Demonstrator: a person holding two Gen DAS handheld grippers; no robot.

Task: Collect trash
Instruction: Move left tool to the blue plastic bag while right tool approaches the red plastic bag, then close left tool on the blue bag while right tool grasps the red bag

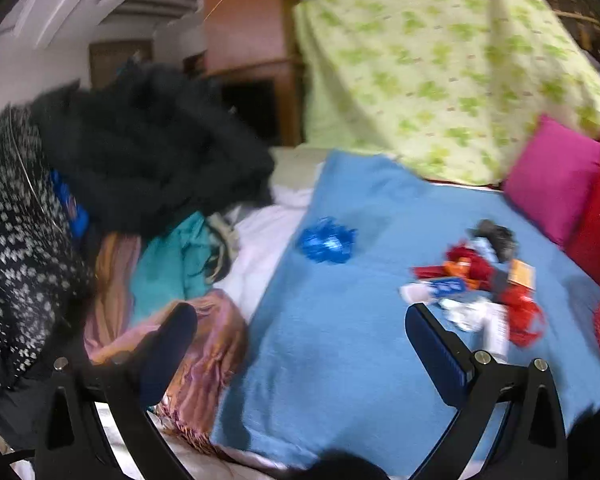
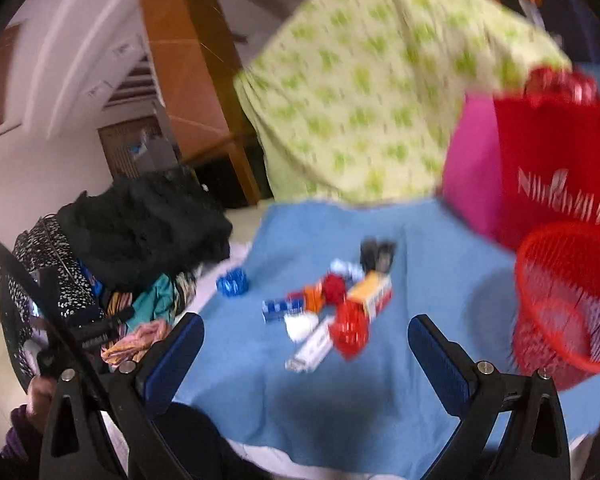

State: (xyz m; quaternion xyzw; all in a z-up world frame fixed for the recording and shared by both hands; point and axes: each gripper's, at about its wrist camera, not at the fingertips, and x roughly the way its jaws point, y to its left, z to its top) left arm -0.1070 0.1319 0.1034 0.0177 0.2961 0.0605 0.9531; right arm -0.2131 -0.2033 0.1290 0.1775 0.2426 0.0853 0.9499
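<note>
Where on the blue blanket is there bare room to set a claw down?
Bare: the near blanket in front of the trash pile, and the strip between the blue wrapper and the pile. Crowded: the clothes heap on the left, and the red basket and pillows on the right.

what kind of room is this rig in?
Probably a bedroom: a blue blanket spread over what looks like a bed, a pink pillow at its far edge, and a heap of clothes piled beside it.
</note>
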